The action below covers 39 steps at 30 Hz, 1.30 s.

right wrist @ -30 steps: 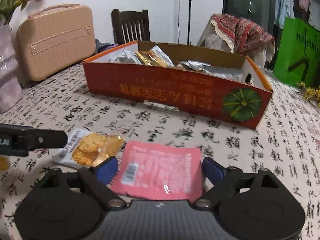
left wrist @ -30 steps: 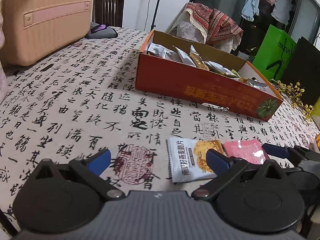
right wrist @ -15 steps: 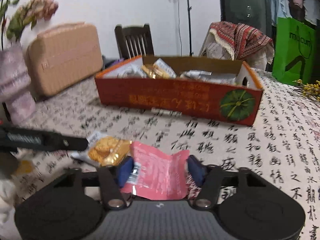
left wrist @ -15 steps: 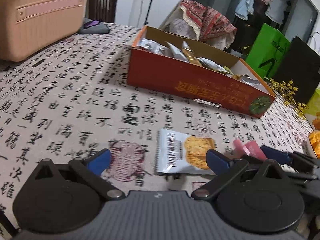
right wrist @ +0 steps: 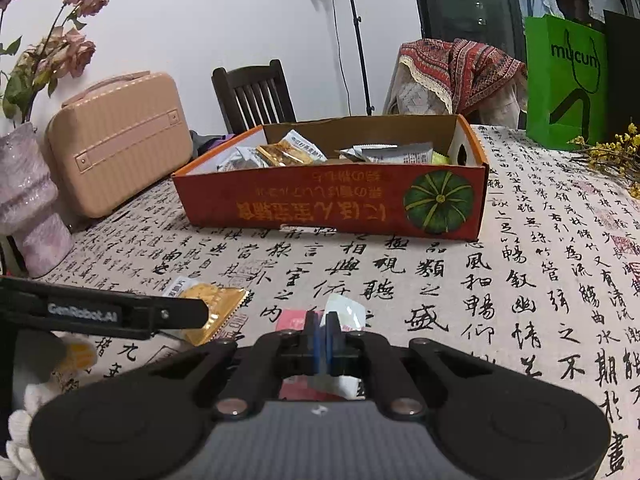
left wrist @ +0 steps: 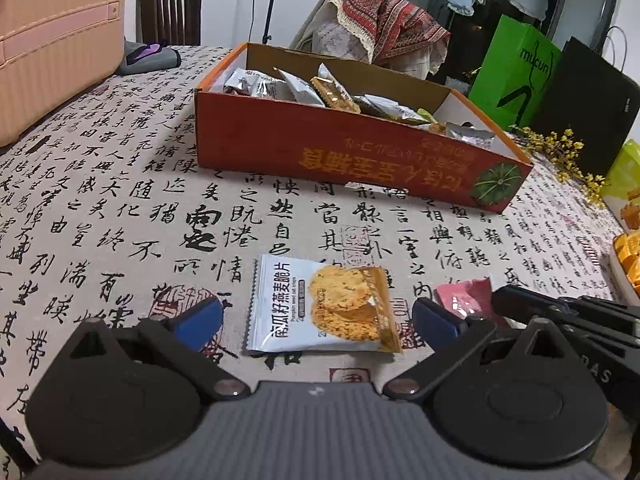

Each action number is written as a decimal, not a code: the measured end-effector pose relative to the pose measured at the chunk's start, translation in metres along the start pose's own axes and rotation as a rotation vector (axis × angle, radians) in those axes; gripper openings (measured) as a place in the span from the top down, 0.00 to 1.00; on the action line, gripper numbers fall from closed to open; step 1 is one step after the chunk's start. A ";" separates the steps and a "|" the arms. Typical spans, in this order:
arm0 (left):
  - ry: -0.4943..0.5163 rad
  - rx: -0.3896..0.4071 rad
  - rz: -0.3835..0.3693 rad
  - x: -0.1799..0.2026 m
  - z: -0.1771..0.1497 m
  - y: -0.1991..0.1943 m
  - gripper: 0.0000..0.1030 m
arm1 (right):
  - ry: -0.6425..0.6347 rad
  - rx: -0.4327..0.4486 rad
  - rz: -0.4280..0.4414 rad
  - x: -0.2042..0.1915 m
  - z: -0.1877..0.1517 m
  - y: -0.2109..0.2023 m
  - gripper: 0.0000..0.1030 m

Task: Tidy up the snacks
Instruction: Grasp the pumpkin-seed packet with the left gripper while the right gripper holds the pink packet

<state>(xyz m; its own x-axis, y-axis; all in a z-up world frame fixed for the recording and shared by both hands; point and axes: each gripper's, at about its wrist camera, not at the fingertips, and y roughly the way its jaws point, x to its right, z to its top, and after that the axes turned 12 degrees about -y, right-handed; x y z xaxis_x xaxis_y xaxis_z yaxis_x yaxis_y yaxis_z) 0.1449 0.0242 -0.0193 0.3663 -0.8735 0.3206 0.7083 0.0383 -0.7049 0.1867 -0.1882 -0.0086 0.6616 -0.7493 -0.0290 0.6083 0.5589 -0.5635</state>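
Table (left wrist: pixel 120 208), calligraphy-print cloth; carries all items below; tan case (right wrist: pixel 120 140) and vase of dried roses (right wrist: pixel 28 192) toward its far left corner, green bag (right wrist: pixel 564 80) beyond its far right edge.

Orange box (right wrist: pixel 332 204), open-topped, pumpkin emblem on the near wall; stands toward the far edge, centre; already holds a good number of wrapped snacks, silver and gold, lying loosely; the sorting looks mostly done.

Oat-crisp packet (left wrist: pixel 320 308), white and gold; flat on the cloth near the front edge; not yet collected; lies between the spread fingers of the left gripper (left wrist: pixel 316 320), tongs wide apart, no pad on it.

Pink packet (right wrist: pixel 296 320), small; just right of the oat-crisp packet near the front edge; crumpled between the tongs of the right gripper (right wrist: pixel 320 336), which have just been closing and now clamp it; whether it has left the cloth is hard to tell.

Remaining, by judgement: carry the pink packet to the box, then take the oat-crisp packet.
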 end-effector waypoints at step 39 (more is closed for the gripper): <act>0.116 0.174 0.030 0.012 -0.001 -0.028 0.31 | 0.061 0.038 -0.102 0.014 0.005 -0.022 0.59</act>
<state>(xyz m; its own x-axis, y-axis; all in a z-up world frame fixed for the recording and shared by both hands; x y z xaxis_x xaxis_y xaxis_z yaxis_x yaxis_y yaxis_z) 0.1293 0.0124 0.0035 0.3237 -0.9205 0.2188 0.7952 0.1393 -0.5901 0.1850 -0.2095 0.0078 0.5679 -0.8227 -0.0237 0.6885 0.4907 -0.5341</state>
